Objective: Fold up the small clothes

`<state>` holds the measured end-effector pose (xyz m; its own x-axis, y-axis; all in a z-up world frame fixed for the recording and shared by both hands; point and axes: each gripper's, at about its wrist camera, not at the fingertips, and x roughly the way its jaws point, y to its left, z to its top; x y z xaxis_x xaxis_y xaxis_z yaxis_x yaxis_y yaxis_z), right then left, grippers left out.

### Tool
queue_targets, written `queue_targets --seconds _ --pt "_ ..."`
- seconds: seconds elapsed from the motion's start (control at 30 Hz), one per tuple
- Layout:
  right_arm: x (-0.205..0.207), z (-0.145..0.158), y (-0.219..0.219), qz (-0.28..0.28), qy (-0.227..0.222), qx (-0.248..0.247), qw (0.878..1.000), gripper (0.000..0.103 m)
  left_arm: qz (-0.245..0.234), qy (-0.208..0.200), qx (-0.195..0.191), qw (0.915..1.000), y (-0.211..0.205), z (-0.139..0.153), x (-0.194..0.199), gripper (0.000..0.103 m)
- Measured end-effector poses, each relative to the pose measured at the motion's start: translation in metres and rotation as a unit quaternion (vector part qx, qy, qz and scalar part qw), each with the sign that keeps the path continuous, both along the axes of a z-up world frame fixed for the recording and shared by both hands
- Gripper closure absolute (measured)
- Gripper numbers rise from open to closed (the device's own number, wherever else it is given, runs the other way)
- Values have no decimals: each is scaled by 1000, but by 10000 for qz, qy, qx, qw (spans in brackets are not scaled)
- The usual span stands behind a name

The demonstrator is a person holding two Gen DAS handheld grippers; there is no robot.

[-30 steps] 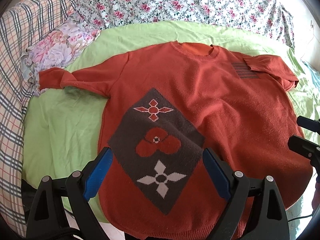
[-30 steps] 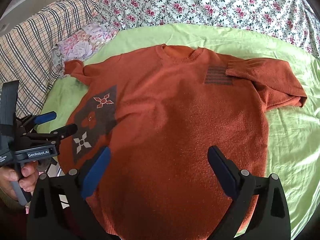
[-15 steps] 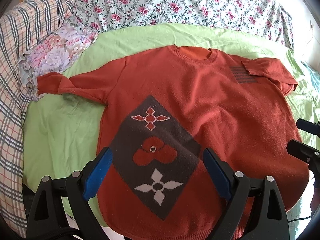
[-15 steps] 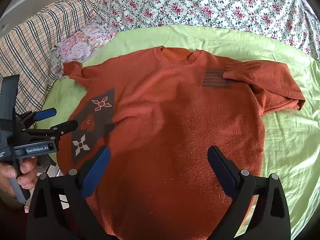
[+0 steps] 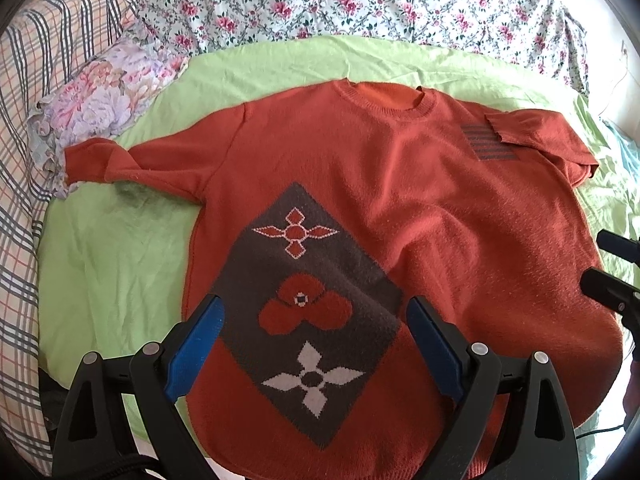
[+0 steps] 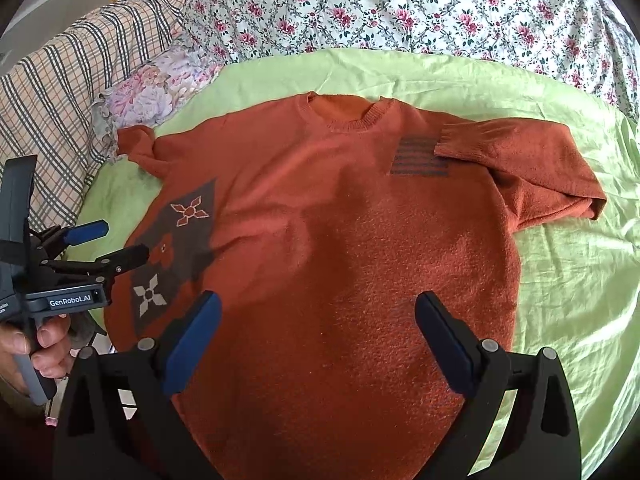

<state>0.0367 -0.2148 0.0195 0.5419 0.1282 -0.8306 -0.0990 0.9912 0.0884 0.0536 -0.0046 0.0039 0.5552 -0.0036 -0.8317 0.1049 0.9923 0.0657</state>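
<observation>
An orange-red knit sweater (image 5: 420, 208) lies flat, front up, on a light green sheet (image 5: 112, 264); it also fills the right wrist view (image 6: 360, 260). It has a dark diamond patch with flowers (image 5: 308, 304) near the hem. Its right sleeve (image 6: 520, 156) is folded in over the chest; the left sleeve (image 5: 132, 160) lies stretched out. My left gripper (image 5: 314, 316) is open and empty above the diamond patch. My right gripper (image 6: 318, 316) is open and empty above the lower body of the sweater.
A floral duvet (image 5: 360, 0) lies along the far side. A plaid blanket (image 5: 24, 120) and a pastel floral pillow (image 5: 104, 92) lie at the left. The other gripper shows at the right edge (image 5: 612, 276) and at the left (image 6: 92, 248).
Both grippers have drawn back and down a little toward the hem, so the sweater sits lower in view. The sweater has not moved.
</observation>
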Motion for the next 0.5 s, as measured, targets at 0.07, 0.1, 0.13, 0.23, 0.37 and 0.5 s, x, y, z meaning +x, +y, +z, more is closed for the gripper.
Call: queue_targets --seconds 0.07,0.1,0.13,0.23,0.37,0.5 --pt "2 -1 -3 8 -27 -52 10000 6 15 6 -32 10000 1 -2 2 10" --pt "4 -1 -5 10 -60 -74 10000 6 23 18 -43 10000 2 -3 4 10" --pt "6 -1 -8 -8 -101 -114 9999 6 26 26 -44 10000 3 -3 6 10" --pt "14 -1 -20 -100 -117 -172 9997 6 47 -13 -99 9999 5 -3 12 10" --pt "34 0 -36 -143 -182 -302 9993 9 86 -24 -136 9999 8 -2 23 10" --pt "72 1 -57 -168 -289 -533 9980 15 141 -26 -167 9998 11 -1 34 10"
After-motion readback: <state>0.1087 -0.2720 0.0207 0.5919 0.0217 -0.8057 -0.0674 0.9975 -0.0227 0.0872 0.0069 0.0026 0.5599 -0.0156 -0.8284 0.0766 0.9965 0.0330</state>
